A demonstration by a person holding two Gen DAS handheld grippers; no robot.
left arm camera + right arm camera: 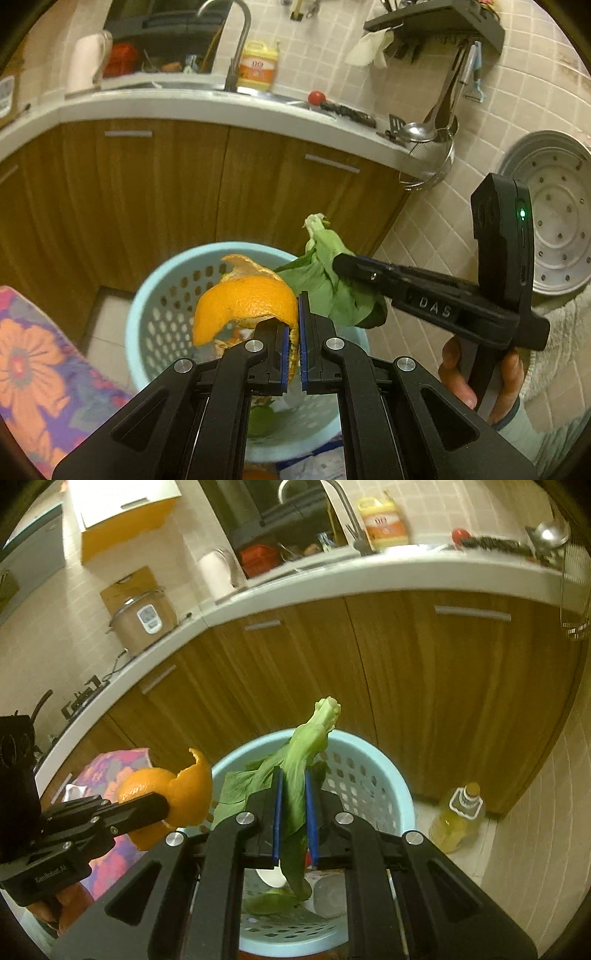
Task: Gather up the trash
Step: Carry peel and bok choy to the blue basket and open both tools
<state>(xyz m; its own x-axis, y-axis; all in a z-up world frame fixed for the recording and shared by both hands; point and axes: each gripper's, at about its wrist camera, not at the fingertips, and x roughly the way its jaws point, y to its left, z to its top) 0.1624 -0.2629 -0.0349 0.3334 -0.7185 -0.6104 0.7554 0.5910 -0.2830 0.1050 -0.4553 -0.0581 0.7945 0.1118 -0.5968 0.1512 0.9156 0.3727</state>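
Note:
My left gripper (294,314) is shut on a curled orange peel (243,302), which hangs over the light blue perforated bin (162,314). Beside it, my right gripper (293,786) is shut on a green leafy vegetable stalk (306,746), held above the same bin (373,768). In the left wrist view the right gripper (341,264) comes in from the right with the greens (332,291) in it. In the right wrist view the left gripper (162,805) shows at the left with the peel (184,794). Inside the bin lie green leaves (269,901) and a white container (328,893).
Wooden cabinets (406,686) under a white counter (332,579) stand right behind the bin. A bottle of yellow oil (458,816) sits on the floor to the bin's right. A flowered cloth (33,373) lies left of the bin. A metal steamer plate (557,210) leans on the tiled wall.

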